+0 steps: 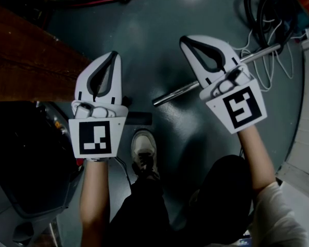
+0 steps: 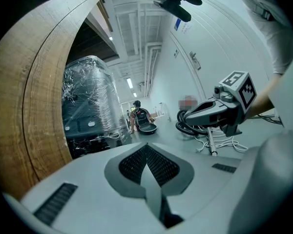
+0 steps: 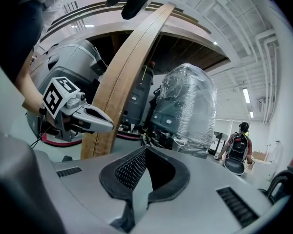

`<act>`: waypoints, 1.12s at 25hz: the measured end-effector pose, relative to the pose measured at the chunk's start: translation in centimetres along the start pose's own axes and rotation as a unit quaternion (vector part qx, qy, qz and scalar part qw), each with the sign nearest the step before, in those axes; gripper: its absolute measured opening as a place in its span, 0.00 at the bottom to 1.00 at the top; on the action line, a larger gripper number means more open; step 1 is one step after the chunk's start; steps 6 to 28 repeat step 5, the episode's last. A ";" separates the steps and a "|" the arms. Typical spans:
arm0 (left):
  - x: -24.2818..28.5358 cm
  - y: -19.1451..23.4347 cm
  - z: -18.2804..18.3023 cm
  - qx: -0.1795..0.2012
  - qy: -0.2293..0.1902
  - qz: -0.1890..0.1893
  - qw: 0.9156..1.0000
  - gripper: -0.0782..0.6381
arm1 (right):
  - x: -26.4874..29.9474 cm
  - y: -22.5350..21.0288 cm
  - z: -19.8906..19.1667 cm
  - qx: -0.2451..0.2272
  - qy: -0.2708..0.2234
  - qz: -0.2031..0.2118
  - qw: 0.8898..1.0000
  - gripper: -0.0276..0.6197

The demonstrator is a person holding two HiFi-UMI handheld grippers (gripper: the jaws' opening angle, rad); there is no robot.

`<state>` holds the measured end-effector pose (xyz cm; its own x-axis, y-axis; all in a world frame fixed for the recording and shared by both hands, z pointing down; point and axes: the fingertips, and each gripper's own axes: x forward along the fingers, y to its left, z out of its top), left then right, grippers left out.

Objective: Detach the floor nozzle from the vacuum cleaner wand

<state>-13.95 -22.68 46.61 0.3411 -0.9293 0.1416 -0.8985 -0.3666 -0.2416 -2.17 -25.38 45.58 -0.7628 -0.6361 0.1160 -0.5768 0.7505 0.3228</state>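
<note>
The silver vacuum wand (image 1: 177, 92) lies slanted on the grey floor and passes under my right gripper (image 1: 188, 40). Its bare lower end points at a dark flat block (image 1: 140, 118) beside my shoe (image 1: 144, 149). I cannot tell whether that block is the floor nozzle. My left gripper (image 1: 113, 55) hovers left of the wand end. Both grippers are shut and hold nothing, and both hang well above the floor. The left gripper view shows its own closed jaws (image 2: 146, 150), the right gripper (image 2: 186, 116) and the wand (image 2: 211, 143). In the right gripper view its closed jaws (image 3: 145, 152) face the left gripper (image 3: 109, 125).
A black hose coil (image 1: 267, 9) and the red and teal vacuum body (image 1: 305, 1) sit at the back right, with white cable (image 1: 280, 66) looped by the wand. A wooden table (image 1: 26, 60) stands left, a plastic-wrapped machine (image 3: 185, 106) beyond it. A person (image 3: 239, 145) stands far off.
</note>
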 end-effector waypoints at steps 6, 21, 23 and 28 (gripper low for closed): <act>-0.1 -0.2 -0.2 0.000 0.003 -0.002 1.000 0.11 | -0.1 0.2 -0.1 -0.002 0.002 0.005 1.000 0.09; -0.1 -0.2 -0.2 0.000 0.003 -0.002 1.000 0.11 | -0.1 0.2 -0.1 -0.002 0.002 0.005 1.000 0.09; -0.1 -0.2 -0.2 0.000 0.003 -0.002 1.000 0.11 | -0.1 0.2 -0.1 -0.002 0.002 0.005 1.000 0.09; -0.1 -0.2 -0.2 0.000 0.003 -0.002 1.000 0.11 | -0.1 0.2 -0.1 -0.002 0.002 0.005 1.000 0.09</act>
